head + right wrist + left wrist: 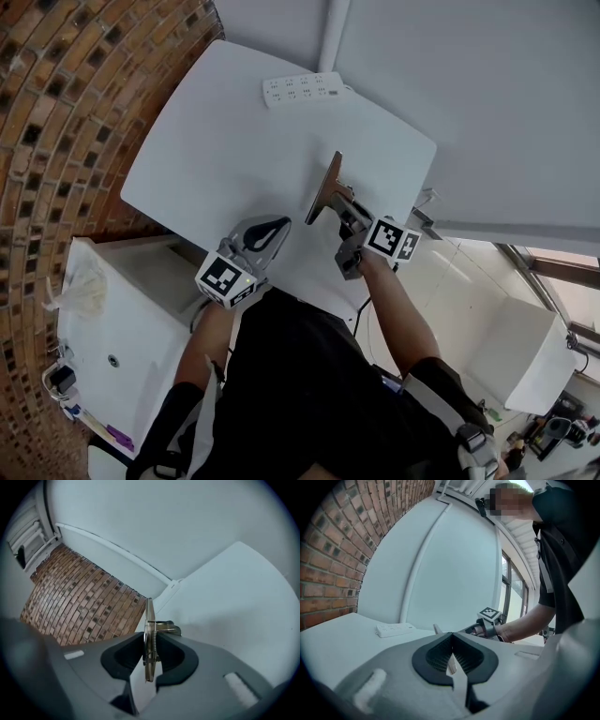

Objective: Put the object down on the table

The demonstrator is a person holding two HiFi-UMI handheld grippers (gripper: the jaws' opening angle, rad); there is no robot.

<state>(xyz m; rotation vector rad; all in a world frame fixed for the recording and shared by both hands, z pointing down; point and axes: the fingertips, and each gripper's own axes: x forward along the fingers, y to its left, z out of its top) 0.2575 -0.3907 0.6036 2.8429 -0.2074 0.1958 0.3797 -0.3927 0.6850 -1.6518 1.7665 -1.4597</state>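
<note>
A thin brown clipboard (325, 187) with a metal spring clip (343, 200) stands on edge just above the white table (225, 141). My right gripper (351, 217) is shut on its clip end. In the right gripper view the clipboard (149, 616) runs edge-on between the black pads (165, 652), which press on both sides. My left gripper (270, 231) hovers over the table's near edge, left of the clipboard, with its jaws together and nothing between them. From the left gripper (452, 635) view, the clipboard's tip (437, 629) and the right gripper (477, 629) show ahead.
A white power strip (302, 89) lies at the table's far side, also in the left gripper view as the power strip (393, 629). A brick wall (56, 112) borders the left. A white cabinet (122, 319) stands at the near left, a white box (525, 347) on the floor to the right.
</note>
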